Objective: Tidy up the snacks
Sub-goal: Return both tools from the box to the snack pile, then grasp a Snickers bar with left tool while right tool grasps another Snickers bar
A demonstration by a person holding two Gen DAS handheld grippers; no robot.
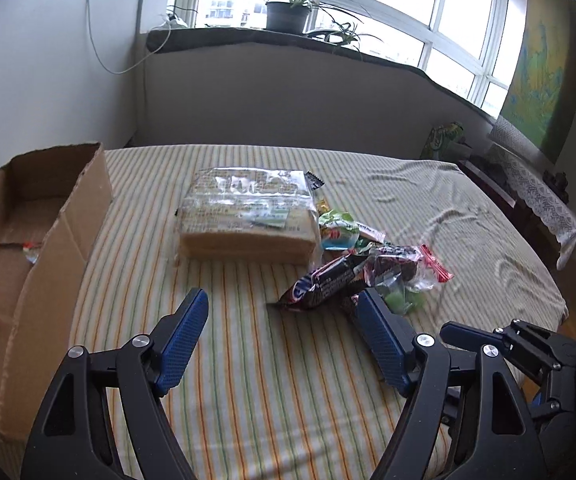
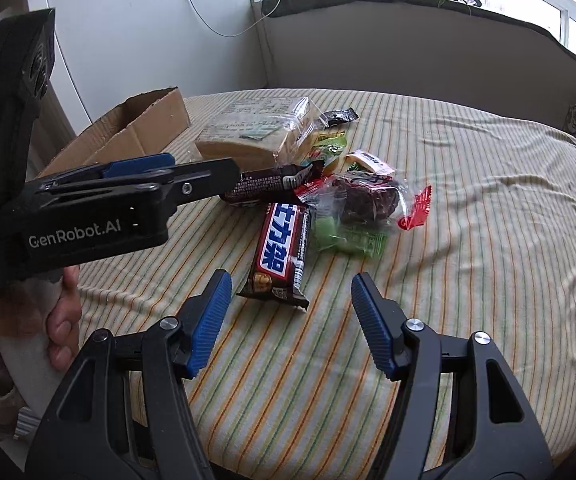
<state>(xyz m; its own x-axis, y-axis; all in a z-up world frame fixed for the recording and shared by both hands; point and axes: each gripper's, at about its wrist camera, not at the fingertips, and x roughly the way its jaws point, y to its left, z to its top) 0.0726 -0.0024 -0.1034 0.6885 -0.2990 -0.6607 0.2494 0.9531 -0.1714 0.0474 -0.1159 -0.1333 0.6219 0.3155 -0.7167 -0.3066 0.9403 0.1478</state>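
Potted plant (image 1: 288, 10), wall map (image 1: 536, 80).

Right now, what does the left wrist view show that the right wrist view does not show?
Only the left wrist view shows the inside of the cardboard box, with a few red-wrapped items in it. Only the right wrist view shows the hand on the left gripper and the whole brown chocolate bar. Both show the bread pack, the snack pile and the open, empty right gripper.

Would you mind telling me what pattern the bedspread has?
The bedspread is cream with thin orange and green stripes, clearest in the right wrist view.
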